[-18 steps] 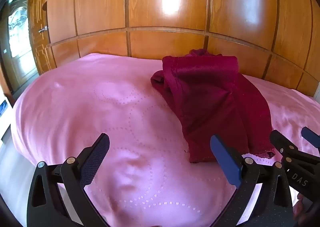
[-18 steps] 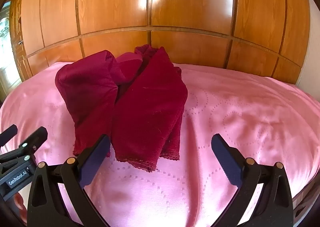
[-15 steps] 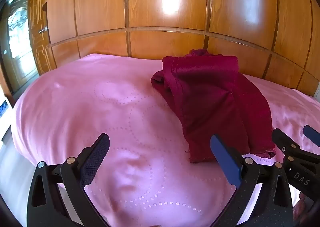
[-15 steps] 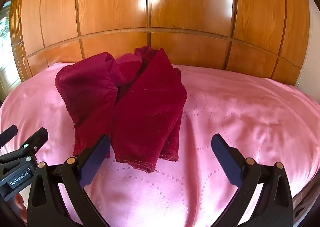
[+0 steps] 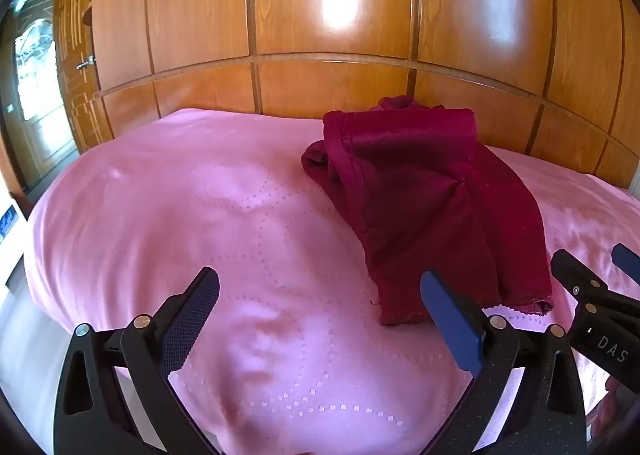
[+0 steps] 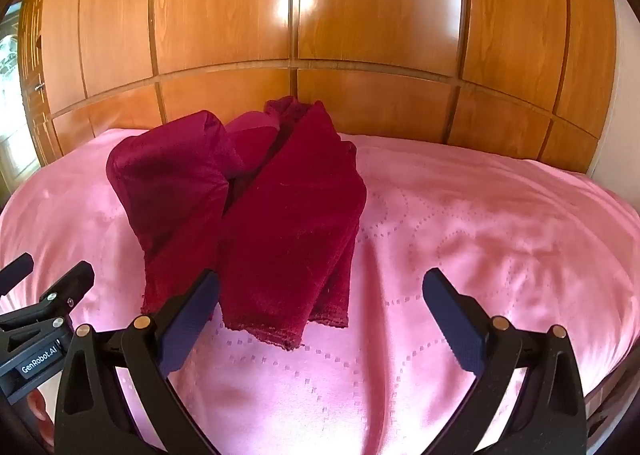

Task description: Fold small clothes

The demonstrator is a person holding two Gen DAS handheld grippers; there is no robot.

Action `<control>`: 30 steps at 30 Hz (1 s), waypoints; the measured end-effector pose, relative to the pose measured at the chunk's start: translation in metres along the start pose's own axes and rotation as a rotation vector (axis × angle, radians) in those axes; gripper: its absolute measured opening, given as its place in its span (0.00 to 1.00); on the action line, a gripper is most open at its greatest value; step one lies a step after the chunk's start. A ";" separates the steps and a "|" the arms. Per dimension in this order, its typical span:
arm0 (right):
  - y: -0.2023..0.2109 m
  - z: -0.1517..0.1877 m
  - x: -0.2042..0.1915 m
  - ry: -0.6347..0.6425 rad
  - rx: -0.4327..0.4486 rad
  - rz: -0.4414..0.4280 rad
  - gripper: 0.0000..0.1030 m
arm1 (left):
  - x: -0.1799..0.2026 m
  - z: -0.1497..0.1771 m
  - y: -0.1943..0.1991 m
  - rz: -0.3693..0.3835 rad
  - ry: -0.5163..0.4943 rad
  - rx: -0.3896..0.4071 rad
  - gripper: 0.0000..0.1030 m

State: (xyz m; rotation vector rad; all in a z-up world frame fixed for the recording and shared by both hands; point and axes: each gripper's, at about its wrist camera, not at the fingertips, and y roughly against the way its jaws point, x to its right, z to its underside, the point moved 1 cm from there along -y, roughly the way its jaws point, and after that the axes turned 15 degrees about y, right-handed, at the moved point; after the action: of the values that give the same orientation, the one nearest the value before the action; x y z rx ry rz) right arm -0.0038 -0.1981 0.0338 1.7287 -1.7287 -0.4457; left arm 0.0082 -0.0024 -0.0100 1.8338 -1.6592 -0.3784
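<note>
Almost nothing has changed over the last half second: your left claw [image 5: 320,319] and right claw [image 6: 320,311] sit in the same places in their frames, and in the left wrist view the other claw has only slid a touch lower at the right edge. That tells you the fold has not started; you are hovering short of the cloth with both claws spread wide and nothing between the jaws of either. The dark red garment [image 5: 432,207] lies bunched on the pink bedspread [image 5: 180,215], right of centre in the left wrist view and left of centre in the right wrist view [image 6: 256,215], in front of the wooden wardrobe doors [image 6: 304,15]. The left wrist view gives you what looks like a seamed band along the cloth's upper left edge and the lower hem just above your right-hand finger [image 5: 452,319]. It also shows a door with glass [image 5: 36,95] at the far left. The right wrist view shows what the other hides: the garment falls in two lobes with a lighter pink patch [image 6: 252,135] showing between them at the top, and a scalloped hem [image 6: 280,335] at lower centre, just beyond your left-hand finger [image 6: 192,315]. From there the hem looks like the nearest edge to take, though you judge that, not see it.
</note>
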 end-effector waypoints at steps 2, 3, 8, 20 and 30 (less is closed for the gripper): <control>0.000 0.000 0.000 0.000 0.002 0.000 0.98 | 0.000 0.000 0.000 -0.001 -0.002 0.002 0.97; 0.000 0.000 0.000 0.000 0.004 0.002 0.98 | 0.000 0.000 0.001 -0.002 -0.002 0.005 0.97; 0.003 -0.001 0.001 -0.005 0.010 0.004 0.98 | 0.001 0.001 0.002 -0.002 -0.008 0.005 0.97; 0.006 -0.002 0.001 -0.004 0.015 0.001 0.98 | 0.001 0.002 0.006 0.005 -0.017 0.009 0.97; 0.005 -0.002 0.002 -0.008 0.015 0.003 0.98 | 0.003 0.003 0.008 0.010 -0.026 0.007 0.97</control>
State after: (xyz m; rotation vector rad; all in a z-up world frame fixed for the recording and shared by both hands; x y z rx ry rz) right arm -0.0064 -0.1992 0.0390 1.7364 -1.7442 -0.4399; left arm 0.0007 -0.0058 -0.0070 1.8325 -1.6888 -0.3946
